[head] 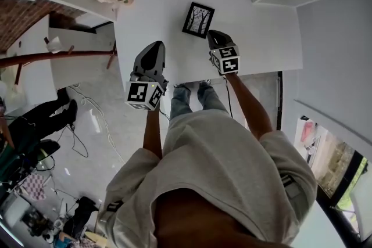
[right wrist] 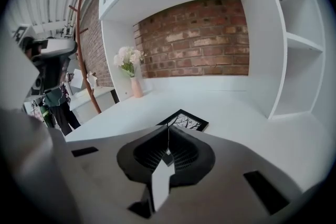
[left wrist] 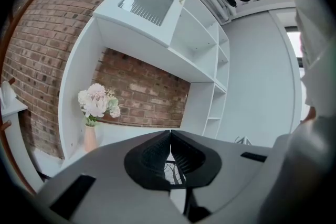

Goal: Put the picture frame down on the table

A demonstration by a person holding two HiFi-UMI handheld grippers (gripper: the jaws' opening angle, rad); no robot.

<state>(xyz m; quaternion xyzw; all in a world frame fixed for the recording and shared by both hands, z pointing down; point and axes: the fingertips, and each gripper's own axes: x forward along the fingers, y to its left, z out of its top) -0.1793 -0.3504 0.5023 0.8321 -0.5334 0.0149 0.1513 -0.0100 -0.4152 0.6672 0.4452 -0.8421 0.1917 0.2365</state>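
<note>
Big white table (head: 261,38) takes up most of the head view, and both grippers hang over its near edge. Past the grippers, along the far side, there's white shelving (right wrist: 294,34) with a brick wall (right wrist: 194,39) behind it.

The left gripper (head: 156,46) is out to the left of the right one, with a bit of a gap between them. In its own view the left gripper (left wrist: 170,132) has its jaws pressed together at the tips, nothing pinched in there. Same deal with the right gripper (head: 213,33). Its own view shows the right gripper (right wrist: 168,127) closed up tight and empty.

The picture frame (head: 198,20) is lying flat on the table, black border, with a bare-tree print facing up. It sits just ahead of the right gripper's tips and a touch toward the left gripper's side, so ahead and to the right of the left gripper. In the right gripper view the picture frame (right wrist: 184,120) is right beyond the closed jaws, on the tabletop and not in the grip. The left gripper view only catches a sliver of the picture frame (left wrist: 173,173) through the hollow behind its jaws.

Smallest bit: a bunch of pale flowers (right wrist: 128,60) in a pinkish vase (right wrist: 136,86), well ahead of the grippers and off to the left, at the far corner.
</note>
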